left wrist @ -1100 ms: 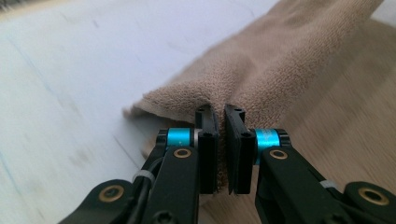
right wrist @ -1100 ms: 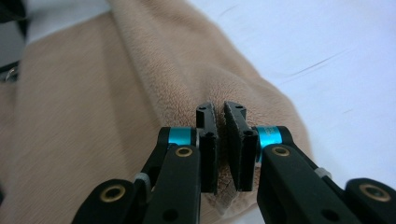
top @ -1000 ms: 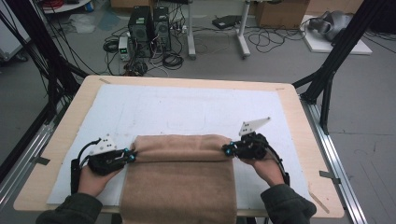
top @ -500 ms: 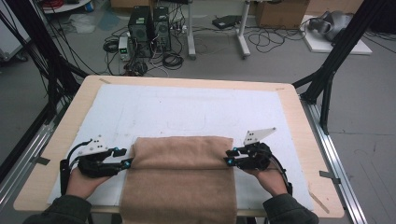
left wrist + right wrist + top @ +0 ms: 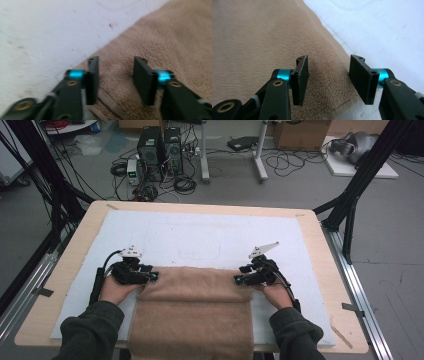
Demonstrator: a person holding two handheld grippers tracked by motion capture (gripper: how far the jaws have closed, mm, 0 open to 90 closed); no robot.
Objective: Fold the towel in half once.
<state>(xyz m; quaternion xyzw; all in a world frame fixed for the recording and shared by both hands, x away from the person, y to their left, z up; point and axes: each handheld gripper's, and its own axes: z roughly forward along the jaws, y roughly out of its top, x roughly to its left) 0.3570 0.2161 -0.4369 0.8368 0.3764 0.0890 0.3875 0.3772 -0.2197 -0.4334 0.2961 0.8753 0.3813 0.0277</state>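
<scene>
At the near edge of the table, the left gripper [image 5: 150,276] and the right gripper [image 5: 241,280] sit with jaws parted over the two far corners of a folded tan terry-cloth towel [image 5: 195,307]; the left has just been narrowing, the right widening, and cloth lies between each pair, unpinched. The towel rests on a white padded mat [image 5: 210,237] and hangs over the wooden tabletop [image 5: 75,242] toward the person. It looks soft, limp and light, so I'd pinch its corner edges.
</scene>
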